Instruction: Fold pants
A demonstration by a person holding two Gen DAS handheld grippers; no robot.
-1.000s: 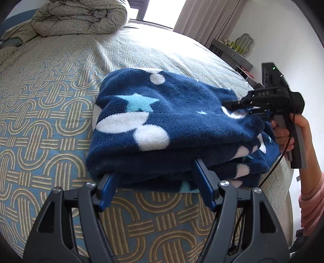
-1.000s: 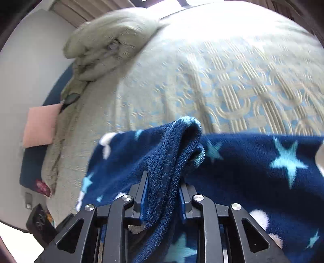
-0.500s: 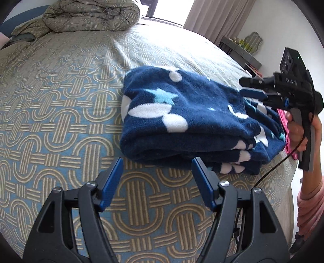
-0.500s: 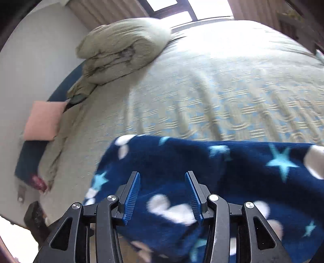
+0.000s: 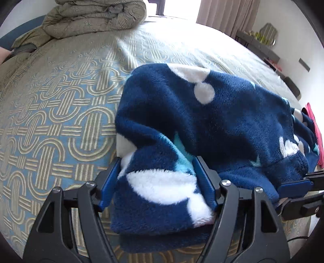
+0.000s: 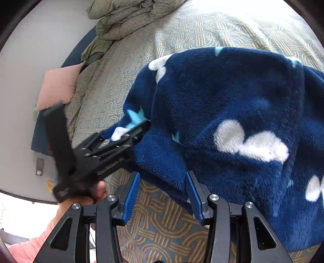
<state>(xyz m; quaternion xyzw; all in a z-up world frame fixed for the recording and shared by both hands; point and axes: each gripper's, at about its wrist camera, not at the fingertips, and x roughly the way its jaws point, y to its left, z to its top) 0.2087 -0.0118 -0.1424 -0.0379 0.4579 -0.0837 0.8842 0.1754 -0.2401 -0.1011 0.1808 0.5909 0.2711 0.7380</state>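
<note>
The navy fleece pants [image 5: 212, 121] with white clouds and light-blue stars lie folded in a thick bundle on the bed. My left gripper [image 5: 158, 182] has its blue jaws wide apart around the bundle's near corner, with the fabric filling the gap between them; in the right wrist view it [image 6: 133, 129] pokes into the bundle's left edge. My right gripper [image 6: 162, 194] is open just in front of the pants' [image 6: 232, 121] near edge, holding nothing. It enters the left wrist view at the right edge [image 5: 295, 186].
The bed [image 5: 50, 121] has a blue and tan patterned cover. A rolled duvet [image 5: 93, 18] lies at the head, with a pink pillow [image 6: 58, 85] beside it. A pink item [image 5: 316, 129] lies past the pants. Shelves [image 5: 261, 46] stand by the wall.
My left gripper has pushed forward so its open jaws now surround the bundle's corner. My right gripper let go of the fold a second ago and has dropped low to the pants' near edge.
</note>
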